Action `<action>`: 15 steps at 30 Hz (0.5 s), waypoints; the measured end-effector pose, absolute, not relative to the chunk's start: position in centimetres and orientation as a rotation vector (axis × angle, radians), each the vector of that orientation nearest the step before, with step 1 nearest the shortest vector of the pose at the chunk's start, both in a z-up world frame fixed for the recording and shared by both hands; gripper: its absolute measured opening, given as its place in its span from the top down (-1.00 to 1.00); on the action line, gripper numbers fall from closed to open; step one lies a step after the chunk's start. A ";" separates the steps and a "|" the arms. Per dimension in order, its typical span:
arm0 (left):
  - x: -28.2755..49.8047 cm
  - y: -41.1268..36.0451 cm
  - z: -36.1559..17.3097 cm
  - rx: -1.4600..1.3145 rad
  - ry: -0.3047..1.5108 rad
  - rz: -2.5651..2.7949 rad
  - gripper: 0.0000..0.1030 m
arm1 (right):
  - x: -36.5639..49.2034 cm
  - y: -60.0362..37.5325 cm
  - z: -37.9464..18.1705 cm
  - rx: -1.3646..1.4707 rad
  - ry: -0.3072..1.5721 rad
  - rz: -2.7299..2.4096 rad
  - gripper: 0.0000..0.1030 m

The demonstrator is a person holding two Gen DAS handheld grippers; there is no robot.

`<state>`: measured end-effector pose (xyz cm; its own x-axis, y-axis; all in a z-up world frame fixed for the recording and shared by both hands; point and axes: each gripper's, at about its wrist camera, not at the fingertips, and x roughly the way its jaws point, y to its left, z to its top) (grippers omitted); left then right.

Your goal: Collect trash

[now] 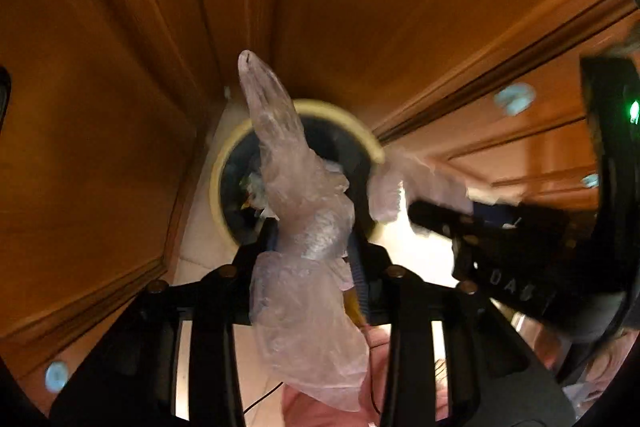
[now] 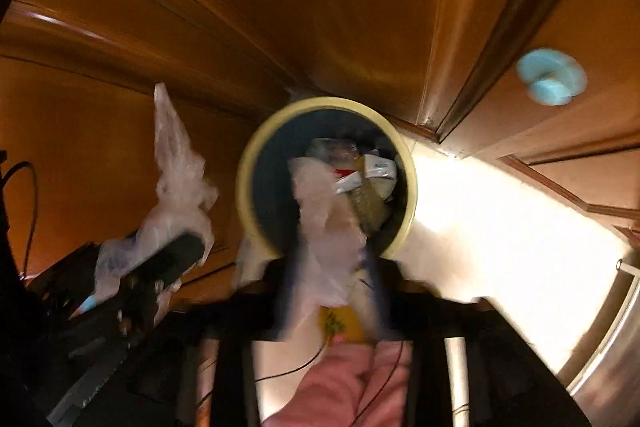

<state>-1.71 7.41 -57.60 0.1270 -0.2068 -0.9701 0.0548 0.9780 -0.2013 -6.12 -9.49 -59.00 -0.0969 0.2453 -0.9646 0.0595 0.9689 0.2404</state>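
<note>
- Clear plastic (image 1: 308,227) was seen between the left gripper's (image 1: 316,247) jaws above the bin (image 1: 218,187).
- More plastic (image 2: 332,239) was pictured between the right gripper's (image 2: 332,267) parted jaws; grip unclear through blur.

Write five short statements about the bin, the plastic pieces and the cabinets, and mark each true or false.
1. The round bin has a pale yellow rim. True.
2. The bin is empty. False: packaging and other trash lie inside.
3. Clear crumpled plastic sits between the left hand-held gripper fingers. True.
4. The cabinets are white. False: they are brown wood.
5. The cabinet knob is light blue. True.
</note>
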 end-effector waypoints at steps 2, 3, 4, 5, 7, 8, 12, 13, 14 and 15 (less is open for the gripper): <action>-1.5 7.3 -60.2 -0.102 1.480 -0.180 0.36 | -5.8 -8.9 -61.5 0.233 1.669 0.155 -0.58; -1.7 7.6 -61.4 -0.093 1.503 -0.172 0.36 | -5.5 -8.7 -62.4 0.243 1.674 0.161 -0.69; -1.9 7.8 -62.2 -0.089 1.518 -0.164 0.33 | -5.0 -8.5 -63.1 0.246 1.679 0.166 -0.70; -2.2 8.1 -62.8 -0.083 1.530 -0.144 0.24 | -4.6 -8.4 -63.5 0.242 1.679 0.165 -0.70; -2.6 8.7 -63.7 -0.079 1.554 -0.115 0.13 | -4.1 -8.8 -64.0 0.233 1.667 0.175 -0.70; -2.8 8.8 -63.9 -0.093 1.553 -0.121 0.13 | -4.2 -8.7 -64.1 0.227 1.666 0.182 -0.70; -3.0 9.4 -63.4 -0.153 1.525 -0.140 -0.13 | -4.0 -9.2 -64.4 0.224 1.672 0.195 -0.70; -3.0 9.5 -63.2 -0.159 1.516 -0.141 -0.29 | -4.1 -9.2 -64.3 0.230 1.674 0.196 -0.70; -2.9 9.6 -63.0 -0.162 1.508 -0.140 -0.34 | -4.2 -9.3 -64.3 0.235 1.677 0.192 -0.70; -2.6 9.6 -62.9 -0.162 1.503 -0.139 -0.34 | -4.3 -9.4 -64.1 0.240 1.680 0.190 -0.70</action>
